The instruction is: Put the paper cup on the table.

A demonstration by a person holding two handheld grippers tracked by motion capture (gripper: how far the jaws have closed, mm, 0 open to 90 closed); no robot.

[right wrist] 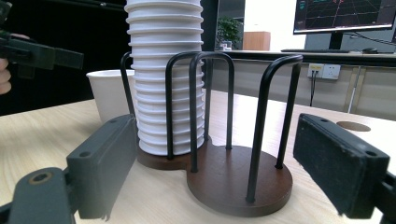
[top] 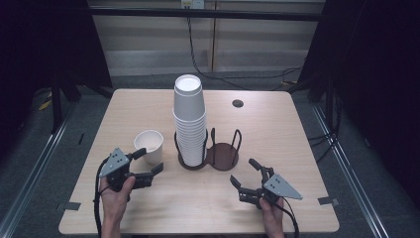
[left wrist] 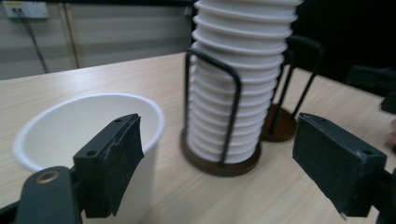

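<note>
High view shows a single white paper cup [top: 148, 145] standing upright on the wooden table [top: 297, 148], left of a dark two-bay cup holder [top: 208, 157] whose left bay carries a tall stack of cups [top: 189, 121] and whose right bay is bare. The left gripper [top: 146, 161] sits just near-left of the single cup with its jaws standing wide; in the left gripper view one pad overlaps the cup's near wall [left wrist: 88, 126] while the other pad is out over bare table towards the holder, so the cup is at most brushed on one side, not clamped, and nothing is held. The right gripper [top: 245, 172] rests near the right of the holder, jaws also spread and empty, looking straight at the bare bay [right wrist: 233, 175]. My reading is that the loose cup is the thing to be moved. It should be very light, thin-walled and easy to crush or tip; the rolled rim is its stiffest part. A gentle pinch across the wall just under the rim, or one pad inside and one outside the lip, looks safest; squeezing mid-body would likely buckle it, and a sideways nudge could topple it.
</note>
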